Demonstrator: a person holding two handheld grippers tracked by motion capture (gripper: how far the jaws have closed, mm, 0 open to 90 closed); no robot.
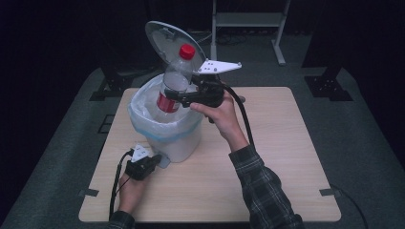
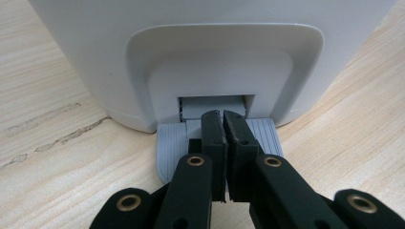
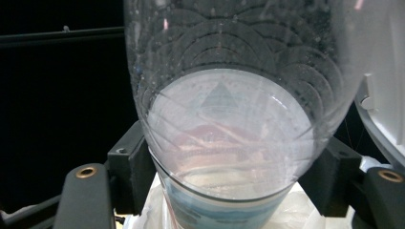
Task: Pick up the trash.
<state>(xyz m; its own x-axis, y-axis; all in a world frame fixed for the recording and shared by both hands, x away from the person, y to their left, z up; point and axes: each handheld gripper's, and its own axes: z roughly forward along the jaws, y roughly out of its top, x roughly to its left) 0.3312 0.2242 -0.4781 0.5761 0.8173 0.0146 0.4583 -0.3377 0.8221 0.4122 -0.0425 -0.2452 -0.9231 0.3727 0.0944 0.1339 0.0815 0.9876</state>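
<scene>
With my left tongs (image 2: pixel 223 125) closed and pressing the grey ribbed pedal (image 2: pixel 172 143) of the white lidded plastic bin (image 1: pixel 184 143) on the bench (image 1: pixel 267 157), I should keep steady pressure while my right tongs (image 1: pixel 184 98), gripping the clear red-capped plastic bottle (image 1: pixel 174 81) over the bin's lined mouth, lower it centred.

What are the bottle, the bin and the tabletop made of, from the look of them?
The bottle looks like clear thin plastic: see-through walls with moulded ridges, a red cap and label. The pedal bin seems smooth, matte white plastic, lined with a thin translucent bag. The table shows pale wood grain, though it may be laminate.
</scene>
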